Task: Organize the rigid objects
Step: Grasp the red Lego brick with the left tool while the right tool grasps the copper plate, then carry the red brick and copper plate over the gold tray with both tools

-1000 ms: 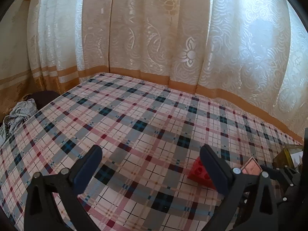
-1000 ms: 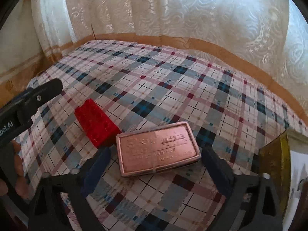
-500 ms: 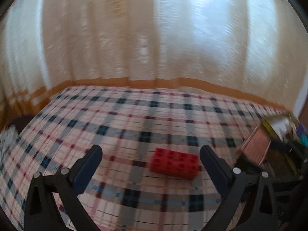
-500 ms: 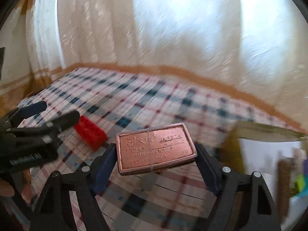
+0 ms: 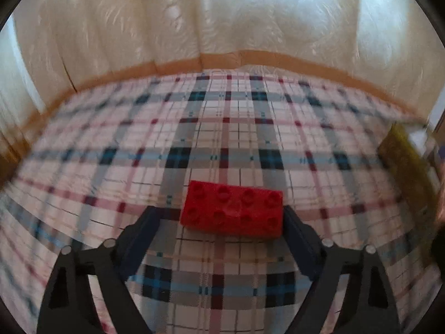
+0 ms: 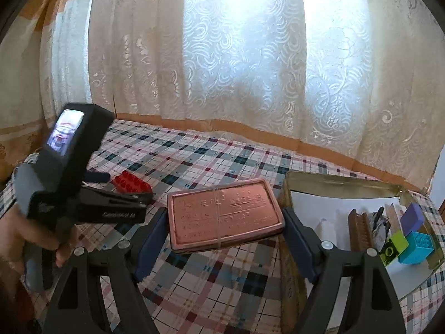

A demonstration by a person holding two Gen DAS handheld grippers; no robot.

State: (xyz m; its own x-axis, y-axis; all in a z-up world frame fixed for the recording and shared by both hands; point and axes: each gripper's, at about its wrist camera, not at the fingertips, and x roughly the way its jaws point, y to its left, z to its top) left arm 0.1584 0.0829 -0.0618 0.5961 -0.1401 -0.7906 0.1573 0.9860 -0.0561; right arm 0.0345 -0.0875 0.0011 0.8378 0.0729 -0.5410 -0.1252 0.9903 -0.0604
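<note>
Copper-pink tin [image 6: 225, 214] rides clear of the plaid cloth [image 6: 211, 161], pinched across its ends by the right gripper [image 6: 222, 232] just beside the yellow box [image 6: 289, 194] — the drop-in looks next. Meanwhile the left gripper [image 5: 222, 222] has just been closing around the red brick [image 5: 232, 213]; its right finger [image 5: 294, 231] touches, the left stands apart — it needs squeezing, then lifting
</note>
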